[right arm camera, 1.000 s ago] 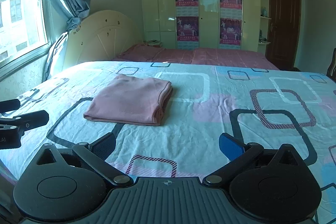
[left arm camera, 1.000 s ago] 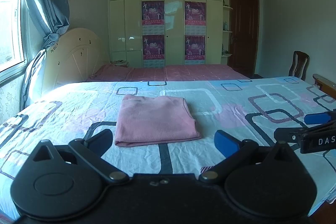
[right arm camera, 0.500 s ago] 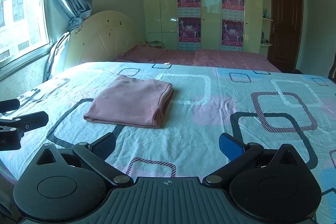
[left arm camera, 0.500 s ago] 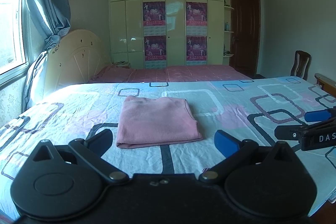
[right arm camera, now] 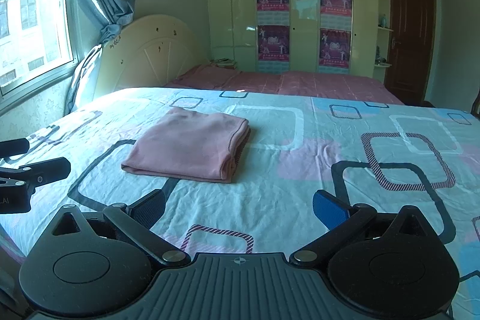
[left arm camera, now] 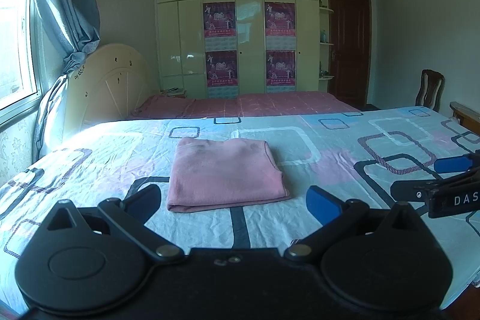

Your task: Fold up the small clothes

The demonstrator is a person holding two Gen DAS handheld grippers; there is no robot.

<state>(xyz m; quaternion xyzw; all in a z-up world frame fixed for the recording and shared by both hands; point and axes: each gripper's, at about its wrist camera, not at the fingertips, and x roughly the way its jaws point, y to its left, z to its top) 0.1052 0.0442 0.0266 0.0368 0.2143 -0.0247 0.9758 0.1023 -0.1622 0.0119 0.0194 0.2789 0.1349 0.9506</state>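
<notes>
While the pink garment [left arm camera: 225, 173] lies folded into a flat rectangle on the patterned bedsheet [left arm camera: 300, 164], the left wrist view shows the left gripper [left arm camera: 234, 201] hovering just short of the garment's near folded edge, jaws spread wide and holding nothing. Bare sheet runs to the left and right of the garment and beyond its far edge. Right of the garment, near the sheet's edge, the right gripper [left arm camera: 432, 179] enters side-on, its blue pads parted and empty. Beyond the garment: a second bed with a red cover [left arm camera: 255, 104], a cream headboard [left arm camera: 105, 86] to the left, a wardrobe [left arm camera: 240, 20] with posters behind, and a wooden chair [left arm camera: 430, 89] far right. From the right wrist view, the garment [right arm camera: 189, 144] sits left of centre with its layered edges facing right; the right gripper [right arm camera: 238, 210] hangs apart from it, jaws wide, nothing held. Open sheet [right arm camera: 330, 170] stretches right of the garment. The left gripper [right arm camera: 30, 161] shows at the frame's left edge, beside the garment's near left corner, not touching it.
</notes>
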